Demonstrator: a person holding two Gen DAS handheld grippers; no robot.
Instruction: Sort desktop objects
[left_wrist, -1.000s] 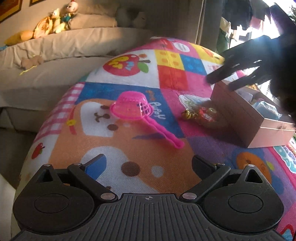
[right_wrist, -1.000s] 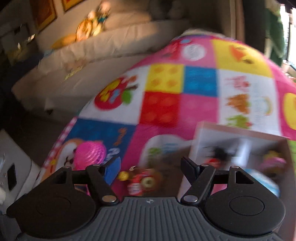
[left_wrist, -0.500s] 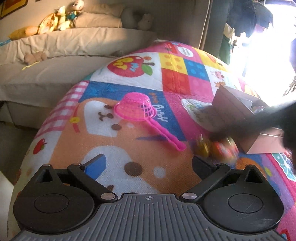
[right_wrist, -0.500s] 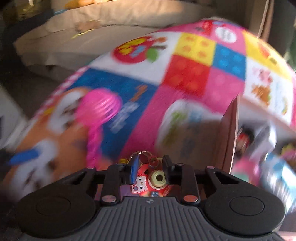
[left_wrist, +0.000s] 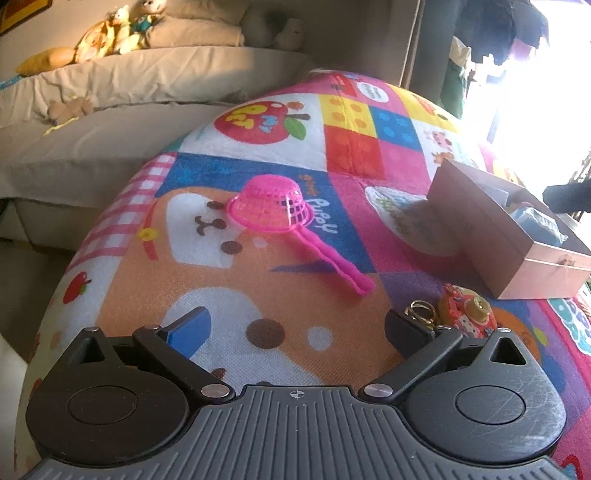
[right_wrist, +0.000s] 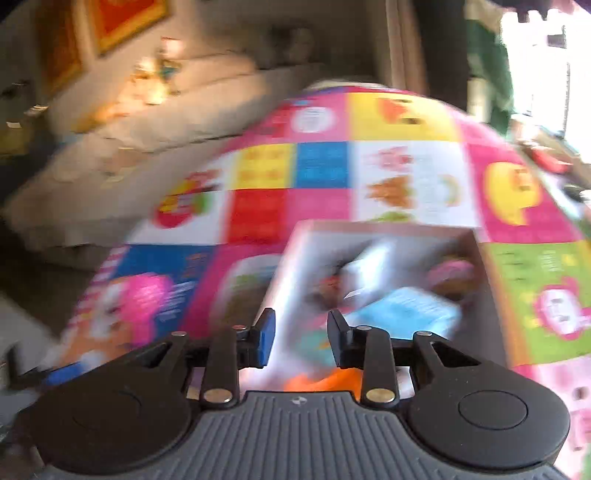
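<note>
A pink toy strainer (left_wrist: 269, 214) lies upside down on the colourful play mat (left_wrist: 258, 110), its handle pointing toward me. A red keychain toy with metal rings (left_wrist: 463, 314) lies on the mat beside my left gripper's right finger. My left gripper (left_wrist: 295, 325) is open and empty, low over the mat. A cardboard box (left_wrist: 484, 236) with several items stands at the right. The right wrist view is blurred: my right gripper (right_wrist: 301, 338) hovers near the box (right_wrist: 388, 229), jaws partly open with nothing between them.
A beige sofa (left_wrist: 110, 110) with plush toys runs behind the mat. Bright window light washes out the far right. A blue packet (right_wrist: 406, 314) and a pink item (right_wrist: 450, 273) lie inside the box.
The right gripper closed on the keychain toy, dragged it toward me, then let go and rose above the box. The keychain now lies nearer the left gripper.
</note>
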